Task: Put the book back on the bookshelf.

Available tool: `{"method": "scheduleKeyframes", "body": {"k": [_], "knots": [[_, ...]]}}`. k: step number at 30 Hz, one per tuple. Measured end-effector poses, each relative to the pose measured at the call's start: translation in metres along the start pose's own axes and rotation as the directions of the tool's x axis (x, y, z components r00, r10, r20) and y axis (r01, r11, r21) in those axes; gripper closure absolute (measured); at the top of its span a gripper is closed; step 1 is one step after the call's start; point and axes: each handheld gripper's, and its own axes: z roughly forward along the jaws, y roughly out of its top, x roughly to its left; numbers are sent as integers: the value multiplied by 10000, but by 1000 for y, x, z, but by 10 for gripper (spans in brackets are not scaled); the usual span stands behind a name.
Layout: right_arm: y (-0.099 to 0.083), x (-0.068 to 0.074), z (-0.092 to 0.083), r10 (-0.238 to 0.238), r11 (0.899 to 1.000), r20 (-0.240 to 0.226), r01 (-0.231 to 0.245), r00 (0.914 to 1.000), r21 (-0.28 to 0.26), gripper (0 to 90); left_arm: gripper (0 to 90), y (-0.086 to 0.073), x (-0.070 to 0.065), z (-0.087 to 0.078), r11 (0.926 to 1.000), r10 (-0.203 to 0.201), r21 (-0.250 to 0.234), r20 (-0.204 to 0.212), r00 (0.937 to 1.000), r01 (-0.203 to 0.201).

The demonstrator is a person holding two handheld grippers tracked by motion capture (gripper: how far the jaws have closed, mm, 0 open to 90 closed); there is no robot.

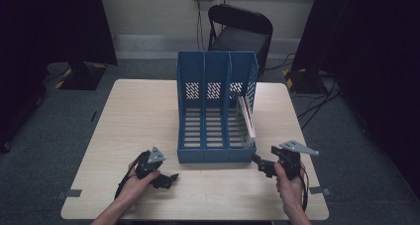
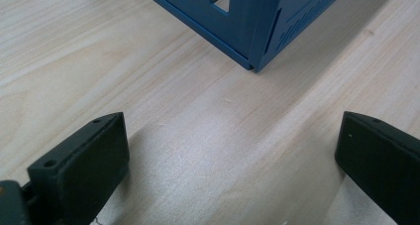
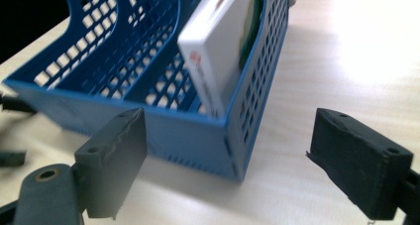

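1. Now the blue file rack (image 1: 216,111) is standing upright in the middle of the pale wooden surface (image 1: 138,116), with its three slots opening toward the person.
2. In the high view, a white book (image 1: 246,120) is leaning inside the rack's right-hand slot, tilting against the outer wall.
3. In the right gripper view, the book (image 3: 218,46) is sitting with its lower corner down behind the rack's low front lip (image 3: 163,131).
4. In the high view, the right tool (image 1: 261,164) is hovering just beside the rack's front right corner, gripped by the person's right hand (image 1: 289,183).
5. Its jaws are standing spread wide and are pinching nothing; the rack's corner is showing between them but farther off, apart from both.
6. The left tool (image 1: 171,178) is lying low on the surface near the rack's front left corner, with the left hand (image 1: 136,183) wrapping around it.
7. Its jaws are also standing spread apart, with bare wood between them and the rack's corner (image 2: 257,41) ahead.
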Motion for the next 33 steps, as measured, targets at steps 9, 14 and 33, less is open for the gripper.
{"method": "scheduleKeyframes", "body": {"k": [9,14,33], "knots": [[-22,2,2,-424,9941,16,420,9991,1004,138,0,0,-1,0,10000,-76,13,-57,10000,76],[-34,5,9,-719,9797,-329,767,9969,1850,140,0,0,-1,0,10000,-88,10,-80,9999,88],[-60,25,44,-2342,9372,304,2173,9717,2728,118,0,0,-2,0,9998,-173,20,-179,9997,173]]}}
